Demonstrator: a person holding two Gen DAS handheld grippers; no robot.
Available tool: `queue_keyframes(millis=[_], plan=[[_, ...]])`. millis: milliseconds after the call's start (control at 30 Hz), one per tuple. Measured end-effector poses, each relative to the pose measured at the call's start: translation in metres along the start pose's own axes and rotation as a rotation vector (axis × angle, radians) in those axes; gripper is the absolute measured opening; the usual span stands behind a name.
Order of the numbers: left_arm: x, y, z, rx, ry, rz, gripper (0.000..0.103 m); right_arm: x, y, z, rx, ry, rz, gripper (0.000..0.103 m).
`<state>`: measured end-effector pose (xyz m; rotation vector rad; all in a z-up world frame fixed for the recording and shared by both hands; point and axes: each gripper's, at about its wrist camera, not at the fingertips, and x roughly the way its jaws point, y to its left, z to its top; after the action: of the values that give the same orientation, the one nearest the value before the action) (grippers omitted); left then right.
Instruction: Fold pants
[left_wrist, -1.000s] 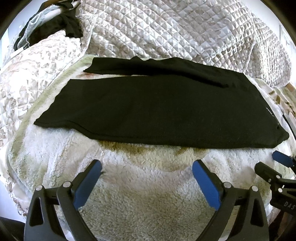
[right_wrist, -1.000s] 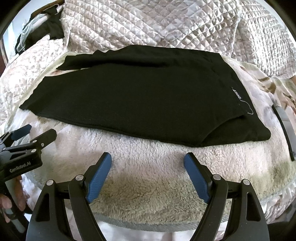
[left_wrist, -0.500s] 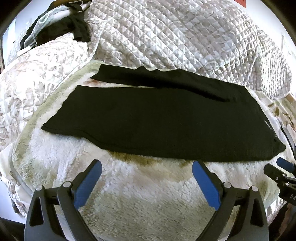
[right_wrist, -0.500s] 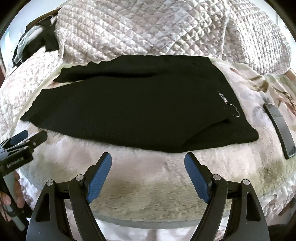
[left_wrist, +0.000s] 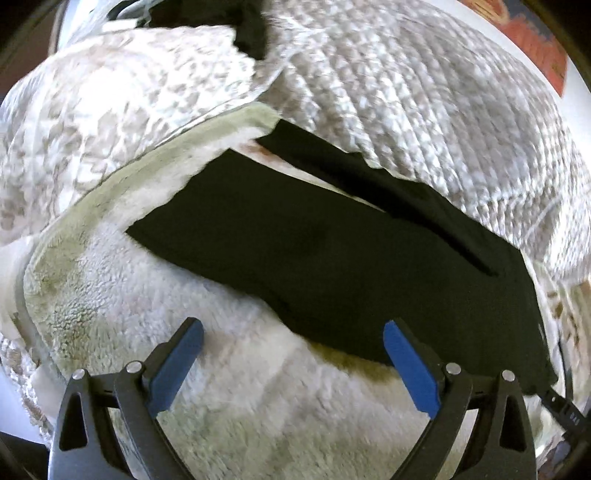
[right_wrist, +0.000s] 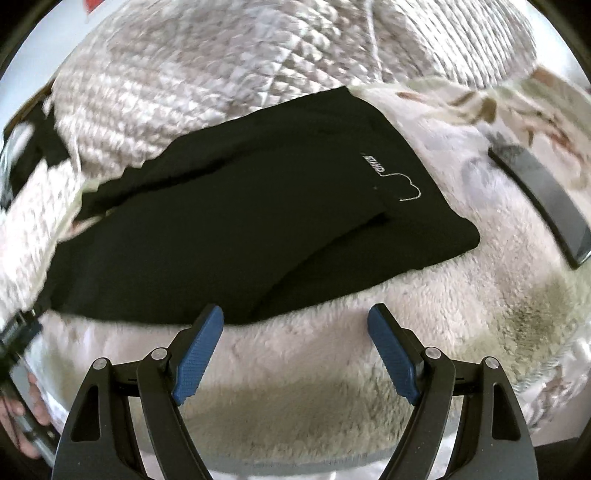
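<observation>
Black pants (left_wrist: 332, 251) lie flat on a fluffy white blanket (left_wrist: 229, 398), folded lengthwise with one leg over the other. The leg ends point left and the waist is at the right, with white lettering (right_wrist: 376, 166) near it. They also show in the right wrist view (right_wrist: 240, 221). My left gripper (left_wrist: 293, 363) is open and empty, just in front of the pants' near edge. My right gripper (right_wrist: 295, 347) is open and empty, just in front of the near edge toward the waist end. Both views are motion blurred.
A quilted beige bedspread (left_wrist: 424, 92) is heaped behind the pants. A dark flat phone-like object (right_wrist: 543, 199) lies on the blanket to the right of the waist. Dark clothing (left_wrist: 251, 33) lies at the far left. The other gripper's tip (left_wrist: 565, 410) shows at the right edge.
Both grippers have tilted and moved closer to the pants' near edge; the left view rolled clockwise, the right counter-clockwise. The pants have not moved. Both grippers stay open.
</observation>
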<state>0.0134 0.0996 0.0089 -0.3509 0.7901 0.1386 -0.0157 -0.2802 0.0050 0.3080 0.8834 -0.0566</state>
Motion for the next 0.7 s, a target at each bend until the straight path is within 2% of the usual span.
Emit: queue_keyframes(millis=[233,300,367,500,567,600,667,700], plan=[[0.013,0.007,0.014,-0.061,-0.031,-0.004,0.099,0.009,-0.024,0.022,0.126,-0.049,0.026,0.079],[0.018,0.006,0.019,-0.055,-0.038,0.019,0.095,0.013,-0.030,0.026,0.161,-0.057,0.021,0.071],[0.022,0.005,0.023,-0.044,-0.046,0.054,0.081,0.015,-0.035,0.030,0.187,-0.066,0.001,0.060],[0.027,0.008,0.030,-0.053,-0.055,0.094,0.067,0.022,-0.046,0.036,0.239,-0.076,-0.018,0.045],[0.029,0.009,0.032,-0.051,-0.059,0.122,0.051,0.024,-0.048,0.039,0.246,-0.082,-0.030,0.037],[0.030,0.010,0.034,-0.054,-0.061,0.131,0.036,0.025,-0.049,0.040,0.246,-0.085,-0.036,0.028],[0.031,0.014,0.036,-0.069,-0.058,0.139,0.011,0.026,-0.052,0.041,0.255,-0.090,-0.043,0.019],[0.031,0.015,0.037,-0.072,-0.055,0.135,0.008,0.026,-0.054,0.041,0.258,-0.090,-0.038,0.015]])
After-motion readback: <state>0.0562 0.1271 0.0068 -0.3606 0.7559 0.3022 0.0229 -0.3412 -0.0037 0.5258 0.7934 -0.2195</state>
